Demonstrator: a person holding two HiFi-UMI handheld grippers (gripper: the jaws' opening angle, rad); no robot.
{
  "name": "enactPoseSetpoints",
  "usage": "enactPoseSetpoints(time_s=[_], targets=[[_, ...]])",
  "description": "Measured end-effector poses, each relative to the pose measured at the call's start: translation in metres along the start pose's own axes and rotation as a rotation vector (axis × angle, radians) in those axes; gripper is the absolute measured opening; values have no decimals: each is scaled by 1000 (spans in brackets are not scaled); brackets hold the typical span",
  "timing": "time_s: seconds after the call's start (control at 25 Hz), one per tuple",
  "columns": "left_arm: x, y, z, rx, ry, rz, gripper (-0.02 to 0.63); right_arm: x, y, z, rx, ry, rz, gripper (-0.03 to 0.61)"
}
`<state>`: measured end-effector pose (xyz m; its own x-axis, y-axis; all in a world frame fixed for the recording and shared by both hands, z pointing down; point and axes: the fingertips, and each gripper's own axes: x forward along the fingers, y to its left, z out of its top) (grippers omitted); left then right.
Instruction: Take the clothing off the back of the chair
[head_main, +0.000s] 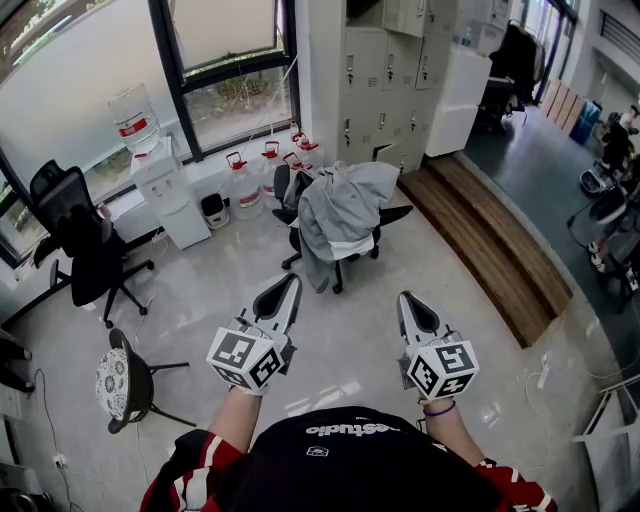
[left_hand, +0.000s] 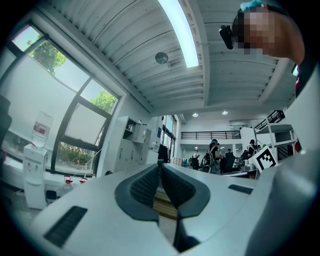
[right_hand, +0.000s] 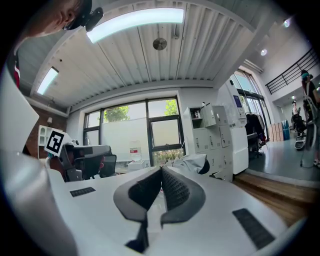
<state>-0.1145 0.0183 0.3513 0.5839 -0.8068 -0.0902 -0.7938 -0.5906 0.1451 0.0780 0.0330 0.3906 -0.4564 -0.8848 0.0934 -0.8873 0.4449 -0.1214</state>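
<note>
A grey garment (head_main: 338, 210) hangs over the back of a black office chair (head_main: 390, 216) in the middle of the room, some way ahead of both grippers. My left gripper (head_main: 290, 290) is held level, shut and empty, pointing toward the chair. The right gripper (head_main: 408, 302) sits beside it, also shut with nothing between its tips. In the right gripper view the grey garment (right_hand: 192, 162) shows just past the closed gripper (right_hand: 161, 171). The left gripper view shows its gripper (left_hand: 160, 166) closed, aimed at the far office area.
A water dispenser (head_main: 165, 180) stands by the window at the left, with water jugs (head_main: 245, 180) on the floor. A black office chair (head_main: 85, 245) and a round stool (head_main: 125, 380) are at the left. Lockers (head_main: 385, 70) stand behind; a wooden step (head_main: 490, 240) runs at the right.
</note>
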Motion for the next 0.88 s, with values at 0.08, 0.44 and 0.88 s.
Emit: enactPoseSetpoints(time_s=[0.08, 0.44, 0.88], targets=[[-1, 1, -1, 0, 1, -3, 37, 1, 2, -1, 0, 1, 0, 15], [-5, 9, -3, 4, 9, -17, 37, 4, 12, -6, 2, 14, -5, 15], [-16, 21, -1, 20, 18, -41, 37, 8, 30, -6, -3, -5, -26, 15]])
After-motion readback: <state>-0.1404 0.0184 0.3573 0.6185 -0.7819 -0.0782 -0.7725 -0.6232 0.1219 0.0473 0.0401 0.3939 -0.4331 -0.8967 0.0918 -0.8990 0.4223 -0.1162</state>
